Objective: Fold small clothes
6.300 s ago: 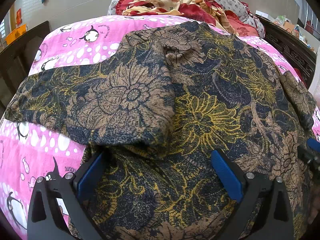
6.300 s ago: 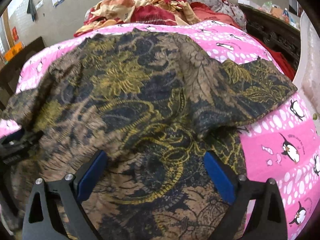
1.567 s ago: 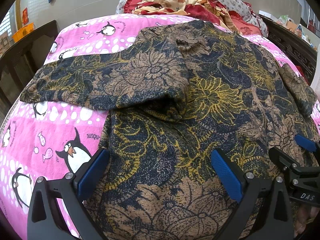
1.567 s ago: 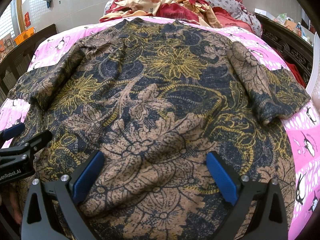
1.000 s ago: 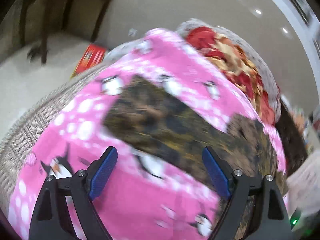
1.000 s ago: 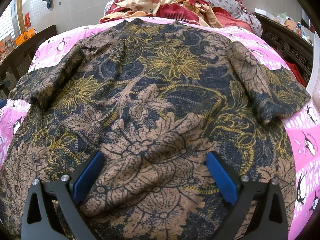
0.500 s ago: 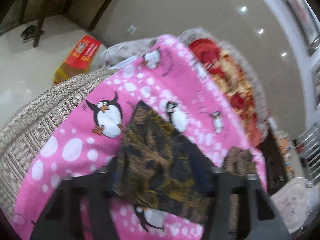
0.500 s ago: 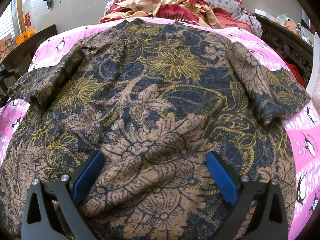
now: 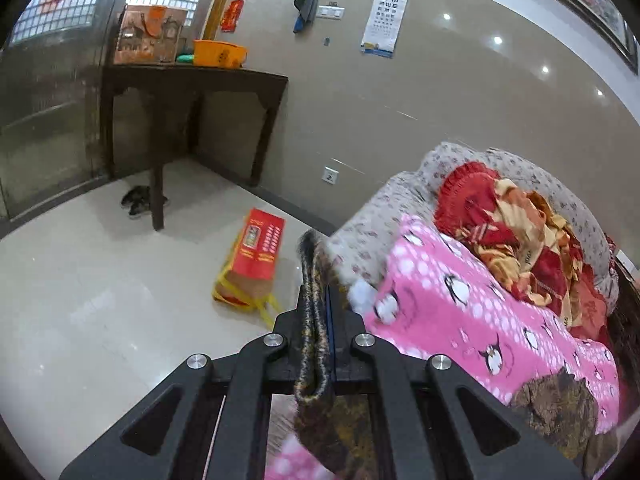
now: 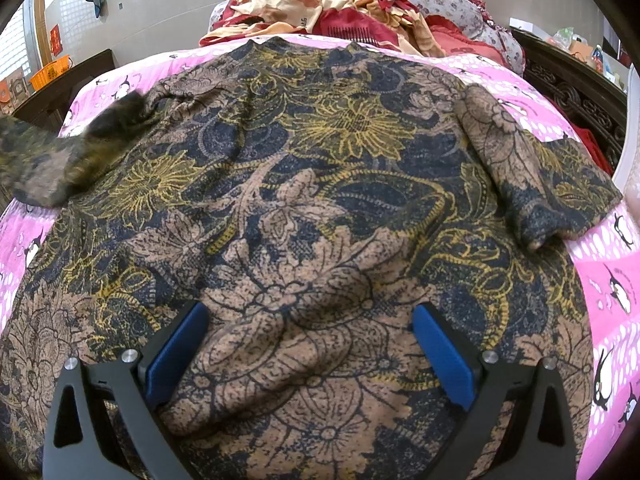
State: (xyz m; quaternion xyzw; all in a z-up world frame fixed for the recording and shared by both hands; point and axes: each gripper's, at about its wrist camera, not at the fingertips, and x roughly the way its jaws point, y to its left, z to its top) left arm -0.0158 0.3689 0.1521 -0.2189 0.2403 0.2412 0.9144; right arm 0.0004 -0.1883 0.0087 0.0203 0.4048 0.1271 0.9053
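A dark floral shirt [image 10: 320, 184] in brown, navy and yellow lies spread flat on the pink penguin bedsheet [image 10: 608, 264]. My right gripper [image 10: 308, 344] is open, its blue pads resting on the shirt's lower middle. My left gripper [image 9: 318, 316] is shut on the shirt's left sleeve [image 9: 312, 320], whose edge sticks up between the pads. That sleeve shows lifted and blurred in the right wrist view [image 10: 60, 160]. The right sleeve [image 10: 532, 184] lies flat.
A heap of red and cream bedding [image 10: 332, 12] lies at the head of the bed, also in the left wrist view [image 9: 520, 232]. Beside the bed are a tiled floor with a red box [image 9: 256, 256] and a dark wooden table [image 9: 192, 80]. A carved dark bed frame [image 10: 576, 96] runs along the right.
My left gripper left the shirt's hem, swung to the left sleeve, shut on it and lifted it off the sheet. My right gripper has stayed still and open.
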